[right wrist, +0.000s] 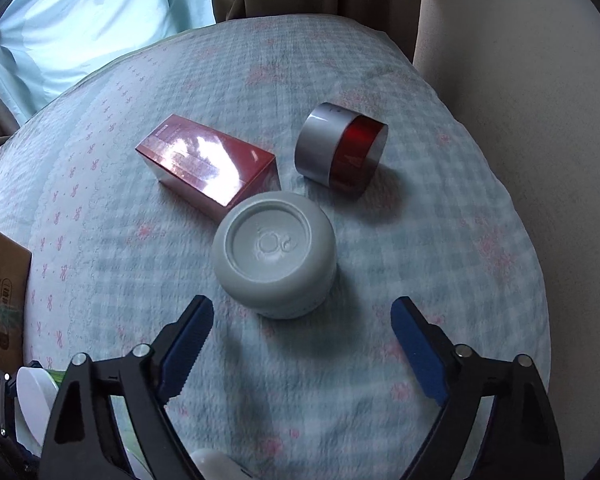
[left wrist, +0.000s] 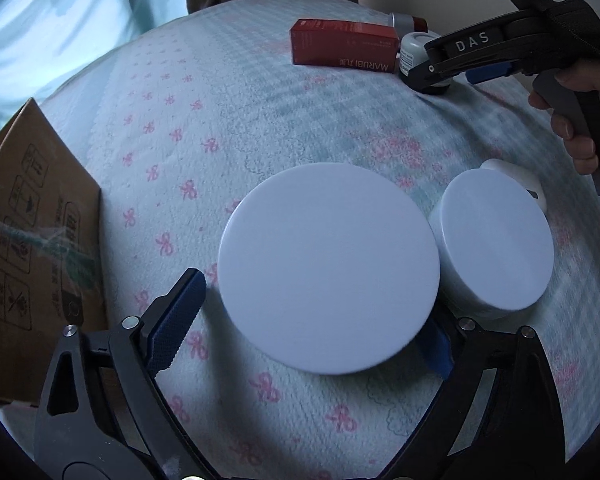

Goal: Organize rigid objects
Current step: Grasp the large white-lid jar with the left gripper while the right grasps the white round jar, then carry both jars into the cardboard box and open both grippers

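A large white round jar (left wrist: 328, 268) stands on the bedspread between the fingers of my left gripper (left wrist: 312, 320), which is open around it. A smaller white round jar (left wrist: 496, 240) stands just right of it, with a small white object (left wrist: 520, 180) behind. My right gripper (right wrist: 304, 348) is open and empty, just in front of a grey round jar (right wrist: 276, 252). A red box (right wrist: 208, 160) lies behind it to the left, and a red and silver jar (right wrist: 340, 148) lies on its side to the right. The right gripper (left wrist: 460, 60) and red box (left wrist: 344, 48) also show in the left wrist view.
A cardboard box (left wrist: 32, 240) stands at the left edge of the bed, also seen in the right wrist view (right wrist: 0, 300). The bedspread (right wrist: 420, 240) is pale green check with pink bows. A beige headboard or wall (right wrist: 520, 80) rises at the right, curtains behind.
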